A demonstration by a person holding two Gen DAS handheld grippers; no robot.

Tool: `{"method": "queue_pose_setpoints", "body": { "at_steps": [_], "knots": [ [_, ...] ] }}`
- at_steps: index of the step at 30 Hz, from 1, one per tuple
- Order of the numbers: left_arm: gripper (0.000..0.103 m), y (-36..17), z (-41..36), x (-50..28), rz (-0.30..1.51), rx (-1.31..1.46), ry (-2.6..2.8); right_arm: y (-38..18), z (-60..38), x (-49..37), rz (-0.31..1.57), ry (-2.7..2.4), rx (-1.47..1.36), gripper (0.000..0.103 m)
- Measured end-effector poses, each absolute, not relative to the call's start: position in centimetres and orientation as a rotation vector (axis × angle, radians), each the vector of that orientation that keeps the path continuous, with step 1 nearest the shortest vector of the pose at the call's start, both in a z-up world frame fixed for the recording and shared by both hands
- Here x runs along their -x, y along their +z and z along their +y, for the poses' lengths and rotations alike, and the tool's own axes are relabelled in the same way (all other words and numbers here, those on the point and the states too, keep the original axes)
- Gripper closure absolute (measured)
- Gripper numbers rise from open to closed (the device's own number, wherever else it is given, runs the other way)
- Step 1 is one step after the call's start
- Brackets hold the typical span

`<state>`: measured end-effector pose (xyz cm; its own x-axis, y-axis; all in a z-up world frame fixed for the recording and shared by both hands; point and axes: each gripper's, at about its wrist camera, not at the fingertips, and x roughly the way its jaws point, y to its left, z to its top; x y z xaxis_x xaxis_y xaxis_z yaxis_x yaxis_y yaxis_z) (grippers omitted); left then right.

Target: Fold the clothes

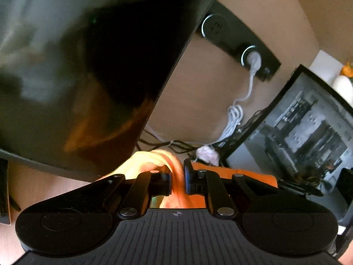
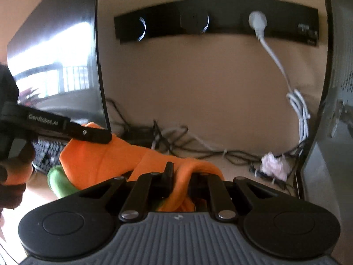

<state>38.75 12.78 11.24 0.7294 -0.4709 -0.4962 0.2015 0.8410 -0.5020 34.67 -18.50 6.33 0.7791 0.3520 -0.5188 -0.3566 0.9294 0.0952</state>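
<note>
An orange garment [image 2: 103, 159] with a green part [image 2: 58, 180] hangs lifted between both grippers. My left gripper [image 1: 177, 180] is shut on a bunched fold of the orange cloth [image 1: 176, 167], in the left wrist view. It also shows in the right wrist view [image 2: 97, 135] at the left, pinching the cloth's upper edge. My right gripper [image 2: 181, 176] is shut on another fold of the same cloth, which drapes over its right finger.
A dark monitor [image 1: 88, 66] stands close at the left, with a keyboard [image 2: 47, 152] below it. A black socket strip [image 2: 216, 19] with a white plug and cable sits on the beige wall. Tangled cables [image 2: 187, 141] and a computer case [image 1: 297, 128] are at the right.
</note>
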Motion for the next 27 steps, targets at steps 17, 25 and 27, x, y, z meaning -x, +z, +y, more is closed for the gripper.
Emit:
{"method": "queue_pose_setpoints", "body": {
  "at_steps": [17,25,27],
  "knots": [
    [0.071,2.9,15.7,-31.1,0.923,0.341,-0.328,-6.5,-18.0,-27.2,0.95,0.376,-0.031,0.088],
    [0.049,9.2,15.0,-30.8,0.693,0.309,-0.443,-2.9,-19.3,-26.1,0.876,0.369,0.02,0.072],
    [0.047,9.1,12.9,-32.7,0.678,0.31,-0.478,-1.8,-19.9,-25.7,0.855,0.368,0.04,0.067]
  ]
}}
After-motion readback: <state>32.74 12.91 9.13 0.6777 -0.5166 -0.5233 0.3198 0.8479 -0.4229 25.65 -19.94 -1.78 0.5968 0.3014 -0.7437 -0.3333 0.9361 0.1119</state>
